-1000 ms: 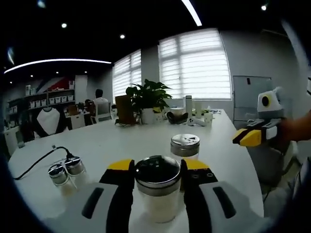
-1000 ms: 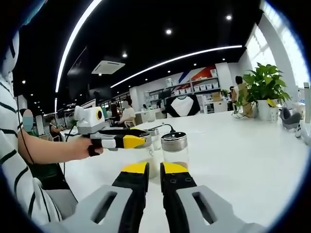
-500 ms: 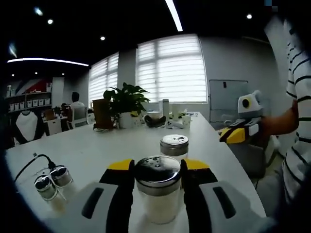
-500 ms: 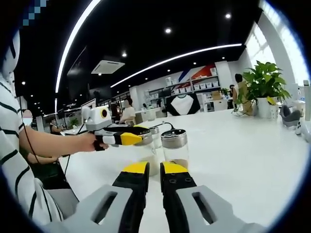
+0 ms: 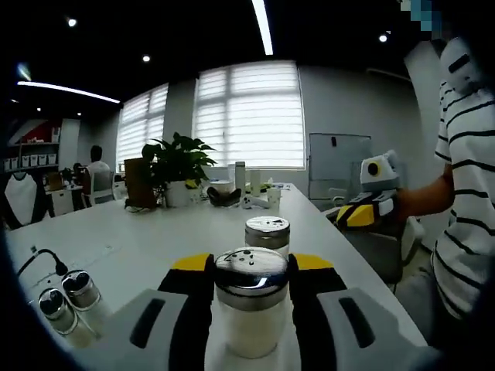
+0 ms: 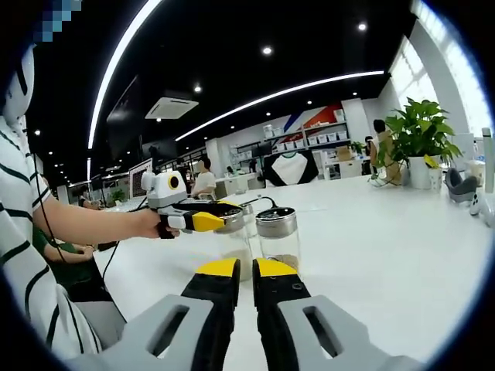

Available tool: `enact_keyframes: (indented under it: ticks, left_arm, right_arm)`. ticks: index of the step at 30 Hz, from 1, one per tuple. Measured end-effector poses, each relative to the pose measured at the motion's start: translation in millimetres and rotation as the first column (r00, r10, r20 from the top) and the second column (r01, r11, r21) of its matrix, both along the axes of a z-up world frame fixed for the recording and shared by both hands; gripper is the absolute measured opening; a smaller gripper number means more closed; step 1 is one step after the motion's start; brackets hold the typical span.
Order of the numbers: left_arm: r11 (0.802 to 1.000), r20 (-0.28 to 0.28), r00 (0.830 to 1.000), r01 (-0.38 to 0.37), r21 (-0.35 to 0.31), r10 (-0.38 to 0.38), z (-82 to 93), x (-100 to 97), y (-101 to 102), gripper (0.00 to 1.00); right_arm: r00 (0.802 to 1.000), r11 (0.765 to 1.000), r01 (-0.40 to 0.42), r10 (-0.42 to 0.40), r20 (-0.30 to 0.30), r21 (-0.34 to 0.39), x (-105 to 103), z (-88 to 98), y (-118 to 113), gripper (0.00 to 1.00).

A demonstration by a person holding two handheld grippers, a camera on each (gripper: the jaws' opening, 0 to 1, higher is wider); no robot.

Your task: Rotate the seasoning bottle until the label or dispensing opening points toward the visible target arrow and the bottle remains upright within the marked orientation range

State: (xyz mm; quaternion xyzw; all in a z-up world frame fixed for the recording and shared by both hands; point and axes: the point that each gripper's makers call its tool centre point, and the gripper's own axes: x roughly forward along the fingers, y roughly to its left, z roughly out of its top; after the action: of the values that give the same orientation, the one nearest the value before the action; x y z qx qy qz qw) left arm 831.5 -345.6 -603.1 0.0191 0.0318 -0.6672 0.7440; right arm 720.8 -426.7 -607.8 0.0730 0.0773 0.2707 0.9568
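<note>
In the left gripper view, the left gripper (image 5: 250, 272) sat at the bottom centre of the frame with its two yellow-tipped jaws clamped on a seasoning bottle (image 5: 250, 305), one jaw against each side of its metal shaker lid. The bottle stood upright on the white table (image 5: 155, 247) and held a pale powder. Just behind it, slightly higher in the frame, stood a second shaker (image 5: 267, 234), also upright. At the lower left, two small shakers (image 5: 68, 297) stood side by side near a black cable (image 5: 39, 259). A potted plant (image 5: 175, 166) stood at the far end of the table, left of centre, before windows with blinds. At the right edge a person in a striped shirt (image 5: 468, 193) held the right gripper (image 5: 357, 216).

In the right gripper view, the right gripper's jaws rose from the bottom centre pressed together with nothing between them, above bare table. The left gripper, left of centre, gripped the seasoning bottle, with the second shaker just to its right.
</note>
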Motion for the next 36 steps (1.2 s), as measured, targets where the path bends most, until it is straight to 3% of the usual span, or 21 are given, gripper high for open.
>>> enact_keyframes:
  ticks: [6, 9, 15, 19, 24, 25, 26, 29, 32, 36]
  left_arm:
    - [1.0, 0.032, 0.999, -0.019, 0.025, 0.018, -0.9, -2.0, -2.4, 0.41]
    - [0.997, 0.02, 0.998, -0.068, 0.034, 0.068, 0.2, 1.8, -2.1, 0.42]
    - [0.987, 0.007, 0.988, -0.157, -0.03, 0.157, 21.8, 2.1, -2.8, 0.48]
    - [0.961, 0.009, 0.963, -0.269, -0.064, 0.271, 33.6, 6.1, 2.1, 0.47]
    - [0.932, 0.006, 0.933, -0.358, -0.061, 0.359, 32.0, 1.9, 7.2, 0.46]
    - [0.923, 0.007, 0.924, -0.382, -0.053, 0.382, 29.7, 3.1, 9.3, 0.46]
    - [0.906, -0.032, 0.908, -0.419, -0.06, 0.418, 29.0, 4.6, 11.5, 0.47]
    - [0.879, 0.017, 0.879, -0.475, -0.05, 0.476, 26.3, 5.6, 14.0, 0.51]
    - [0.879, -0.008, 0.881, -0.474, -0.056, 0.474, 20.0, 1.7, 10.5, 0.51]
    - [0.878, 0.01, 0.878, -0.478, -0.033, 0.479, 12.2, -1.7, 6.9, 0.52]
  right_arm:
    - [1.0, 1.0, 0.001, -0.001, -0.019, 0.001, -1.5, -3.9, -1.6, 0.04]
    - [1.0, 1.0, 0.001, -0.001, -0.02, 0.001, -1.2, -4.4, -1.1, 0.04]
    - [1.0, 1.0, 0.006, -0.006, -0.009, 0.001, -1.1, -0.5, -0.4, 0.05]
    - [1.0, 1.0, 0.011, -0.011, -0.008, 0.006, -1.5, 0.2, -1.5, 0.05]
    - [1.0, 1.0, 0.013, -0.013, -0.009, 0.003, -2.2, -0.1, -1.5, 0.05]
    - [1.0, 1.0, 0.013, -0.013, -0.009, 0.003, -2.1, 0.0, -1.1, 0.05]
    - [1.0, 1.0, 0.012, -0.012, -0.009, 0.002, -2.0, 0.0, -0.9, 0.05]
    - [1.0, 1.0, 0.01, -0.01, -0.008, -0.001, -1.4, 1.1, 0.2, 0.05]
    - [1.0, 1.0, 0.008, -0.008, -0.006, -0.003, -0.7, 2.2, 0.3, 0.05]
    - [1.0, 1.0, 0.01, -0.01, -0.01, -0.008, -1.0, 1.7, -0.3, 0.05]
